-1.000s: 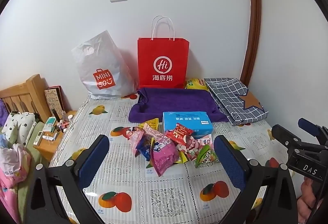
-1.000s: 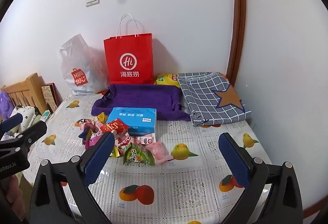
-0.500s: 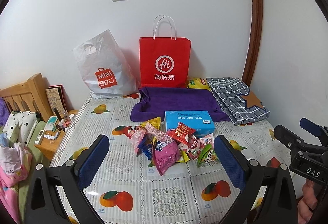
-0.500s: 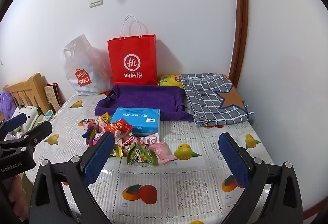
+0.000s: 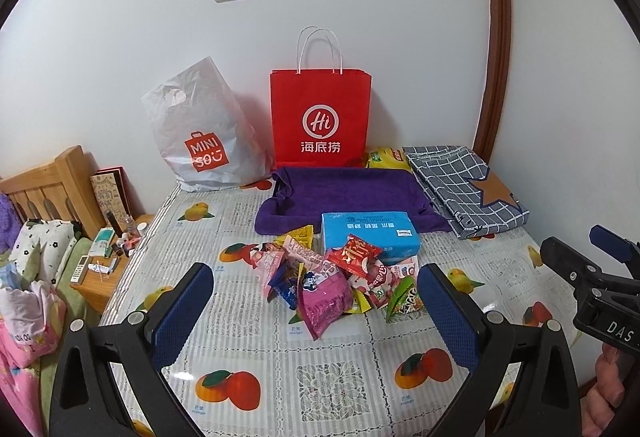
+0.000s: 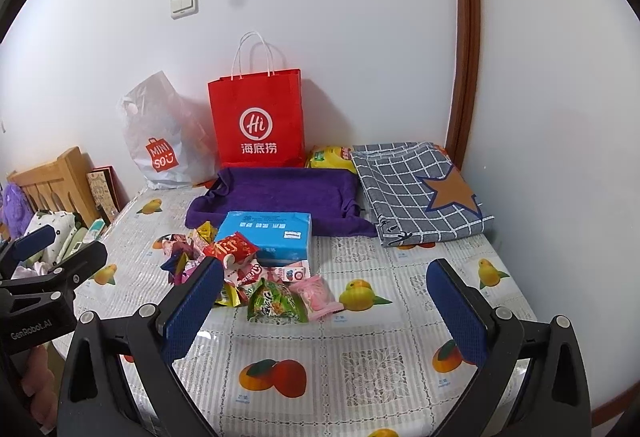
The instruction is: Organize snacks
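A heap of small snack packets (image 5: 332, 281) (image 6: 256, 277) lies mid-table against a blue tissue pack (image 5: 370, 239) (image 6: 266, 235); a magenta bag (image 5: 324, 297), a red packet (image 5: 354, 253) and a green packet (image 6: 276, 303) stand out. My left gripper (image 5: 316, 313) hovers open before the heap, nothing between its blue pads. My right gripper (image 6: 324, 311) is open too, just right of the heap, above the table; its left pad overlaps the pile's edge in view. Each gripper shows at the other view's edge, held by a hand.
Against the wall stand a red paper bag (image 5: 320, 117) and a white Minisou plastic bag (image 5: 200, 141). A purple towel (image 5: 348, 193), a yellow packet (image 5: 386, 157) and a folded checked cloth (image 5: 464, 185) lie behind. The fruit-print tablecloth (image 5: 328, 377) covers the table; a wooden bedside shelf (image 5: 108, 273) is left.
Both grippers have crept slightly forward and upward toward the heap; the view shifted a little. The snacks have not moved and both grippers stay open.
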The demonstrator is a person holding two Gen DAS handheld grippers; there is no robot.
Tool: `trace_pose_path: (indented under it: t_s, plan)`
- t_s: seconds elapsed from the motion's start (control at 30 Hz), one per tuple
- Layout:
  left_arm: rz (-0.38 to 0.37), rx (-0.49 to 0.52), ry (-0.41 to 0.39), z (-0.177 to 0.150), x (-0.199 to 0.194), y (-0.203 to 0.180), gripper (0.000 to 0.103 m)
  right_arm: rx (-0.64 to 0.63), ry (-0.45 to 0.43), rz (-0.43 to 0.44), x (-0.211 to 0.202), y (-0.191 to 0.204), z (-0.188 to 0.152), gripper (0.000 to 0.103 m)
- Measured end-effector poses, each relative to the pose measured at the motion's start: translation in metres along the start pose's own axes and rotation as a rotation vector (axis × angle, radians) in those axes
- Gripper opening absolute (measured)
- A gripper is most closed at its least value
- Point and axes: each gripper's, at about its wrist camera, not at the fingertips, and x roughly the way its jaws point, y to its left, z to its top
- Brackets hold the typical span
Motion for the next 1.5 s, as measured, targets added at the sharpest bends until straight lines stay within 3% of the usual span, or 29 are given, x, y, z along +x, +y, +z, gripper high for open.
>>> trace_pose_path:
  t_s: [0.87, 1.17, 1.5]
  plan:
    - [-0.001, -0.008, -0.001, -0.004, 0.0, 0.006, 0.102, -0.006, -0.003, 0.028, 0.002, 0.007, -0.006, 0.101]
    - [-0.02, -0.017, 0.031, -0.009, 0.011, 0.004, 0.102, 0.016, 0.015, 0.012, 0.008, -0.001, -0.007, 0.101]
    - [-0.02, -0.005, 0.003, -0.004, 0.001, 0.003, 0.102, 0.03, 0.005, 0.03, 0.007, -0.003, -0.005, 0.101]
